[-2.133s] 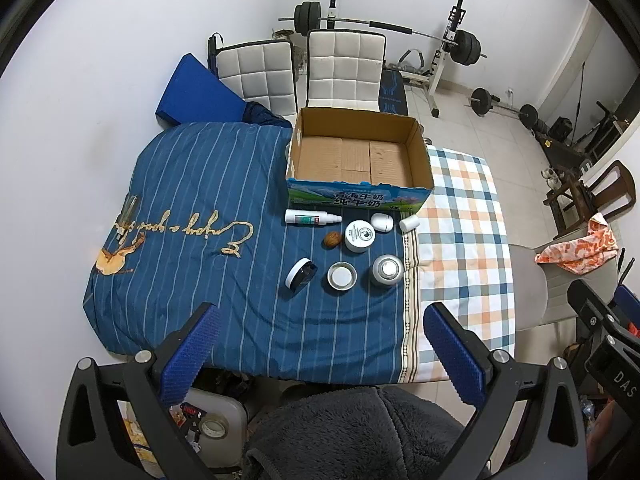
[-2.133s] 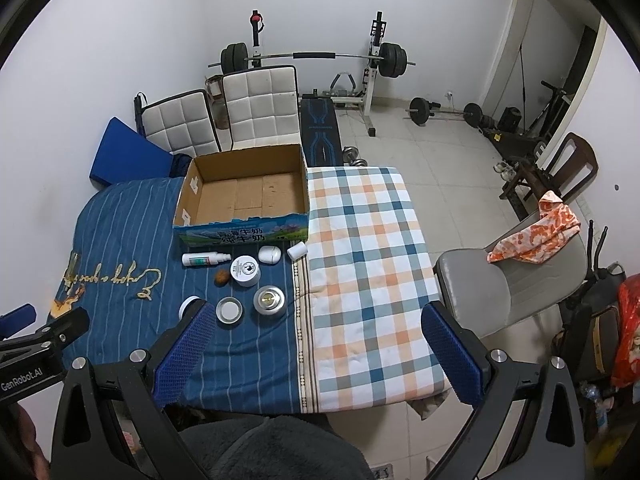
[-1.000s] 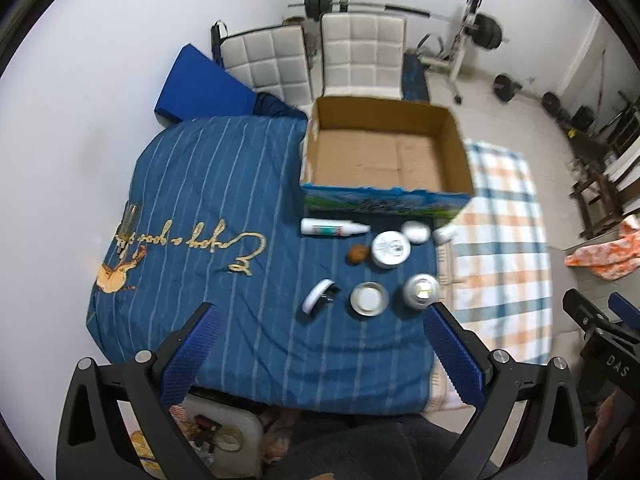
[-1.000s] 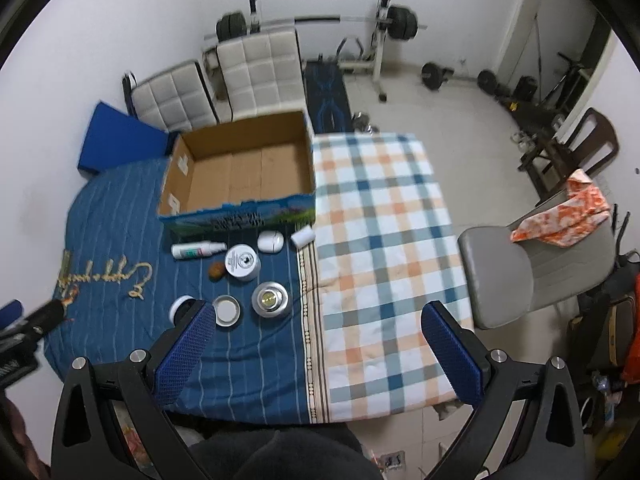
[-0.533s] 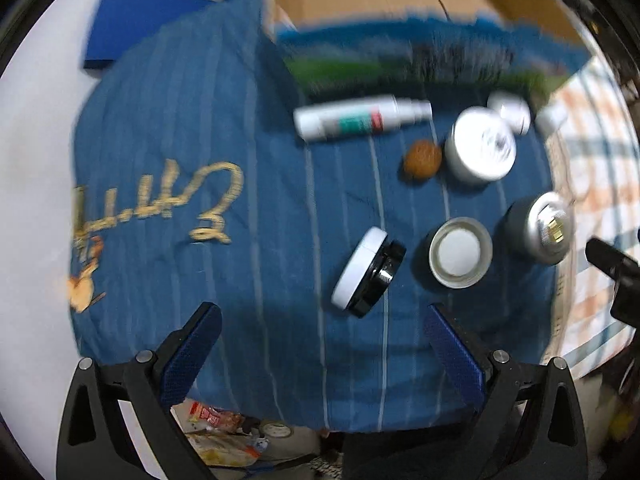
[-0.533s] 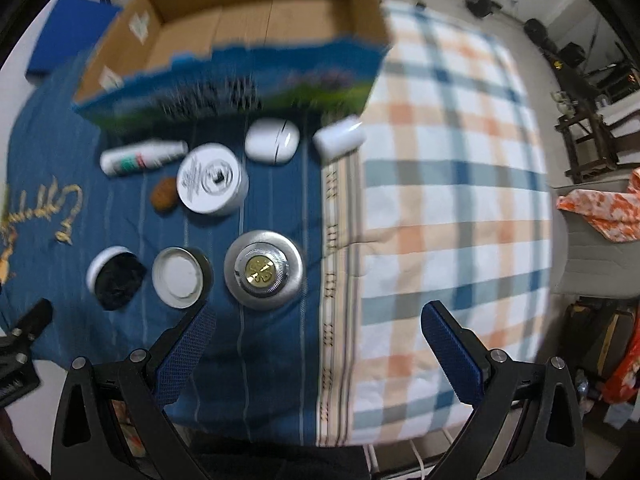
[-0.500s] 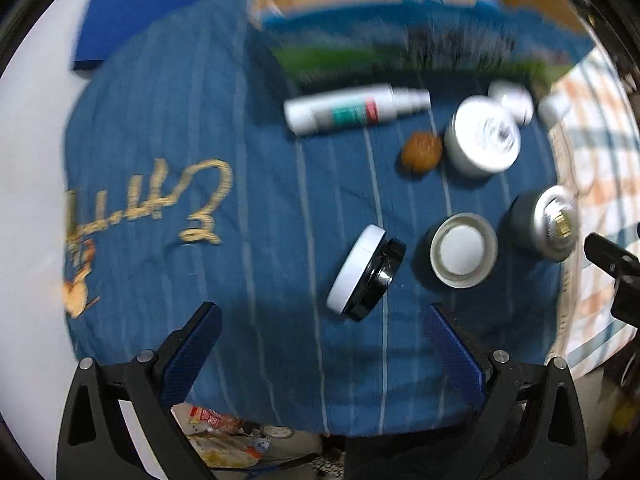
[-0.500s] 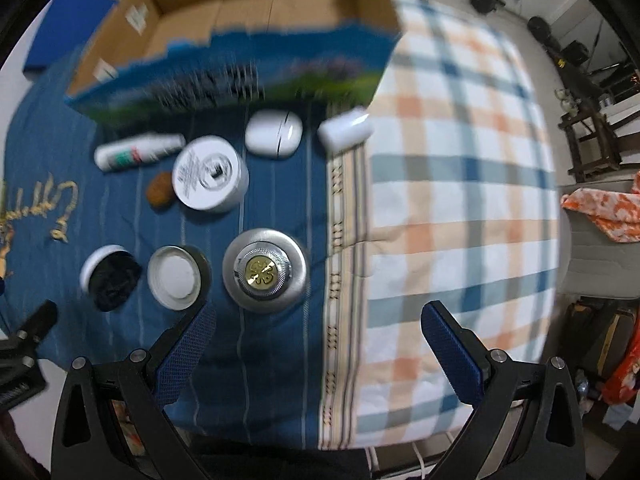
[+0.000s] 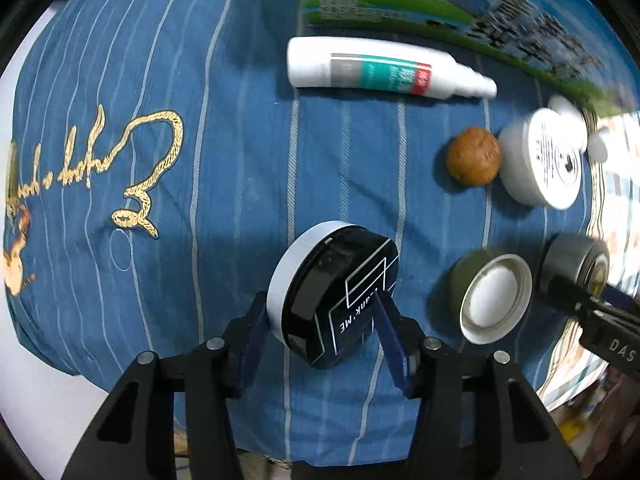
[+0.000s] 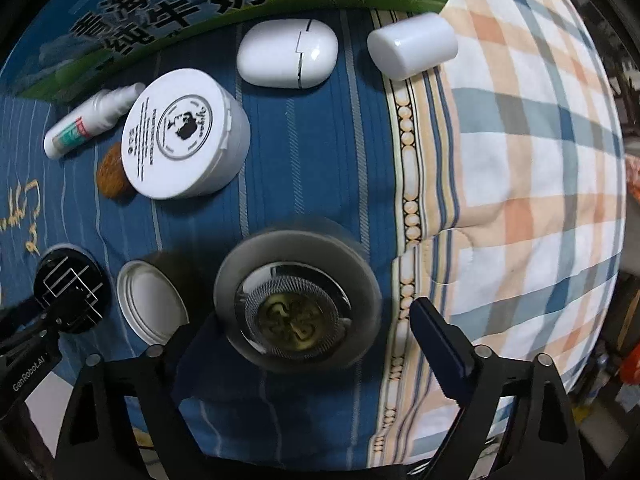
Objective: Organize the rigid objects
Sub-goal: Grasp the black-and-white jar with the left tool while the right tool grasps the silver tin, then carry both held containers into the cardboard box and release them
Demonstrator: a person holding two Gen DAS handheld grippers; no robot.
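Observation:
A black round tin with a white rim [image 9: 334,296] leans on its edge on the blue striped cloth. My left gripper [image 9: 322,332] points down over it. Its jaws are closing, and both pads touch the tin's sides. A silver tin with a gold emblem [image 10: 296,300] stands between the fingers of my right gripper [image 10: 316,336]. Those jaws are closing too, with a gap still showing at the right pad [image 10: 436,332]. The silver tin looks blurred. The black tin [image 10: 70,294] also shows at the lower left of the right wrist view.
A white spray bottle [image 9: 384,74], a brown ball [image 9: 474,156], a white cream jar [image 10: 182,142], an open olive jar [image 9: 494,294], a white case [image 10: 288,54] and a white cap [image 10: 412,46] lie nearby. The printed cardboard box [image 10: 200,0] stands behind them. Checked cloth [image 10: 520,160] lies to the right.
Both grippers have dropped close to the cloth. The left jaws have narrowed onto the black tin. The right jaws have narrowed a little around the silver tin.

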